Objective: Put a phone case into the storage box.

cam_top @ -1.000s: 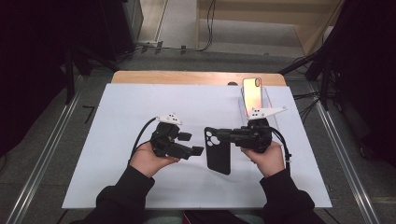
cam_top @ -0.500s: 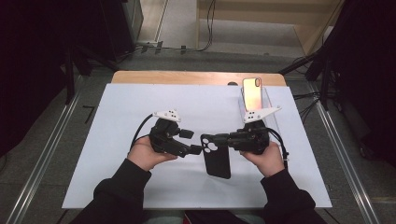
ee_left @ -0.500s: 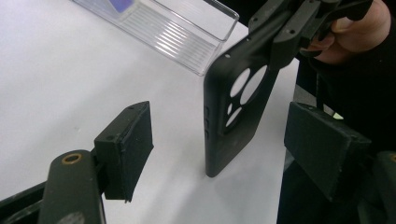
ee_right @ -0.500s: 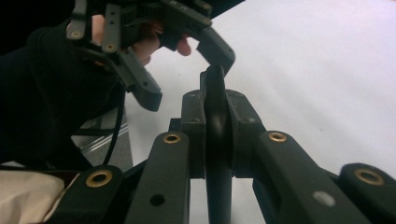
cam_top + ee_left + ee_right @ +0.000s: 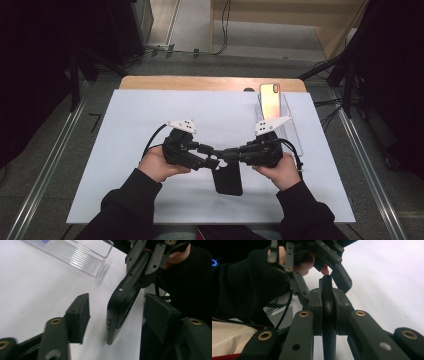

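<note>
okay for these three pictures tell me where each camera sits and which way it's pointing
High view: above the person's side, looking forward and down at the white table; forearms and both hands enter from below.
Left gripper view: rides the left gripper, looking between its open jaws at the black phone case.
Right gripper view: rides the right gripper, clamped on that case.
Shared: all three show the case; high and left views show the clear tray.

A black phone case, held edge-up off the white desk, is pinched by the right claw.
</note>
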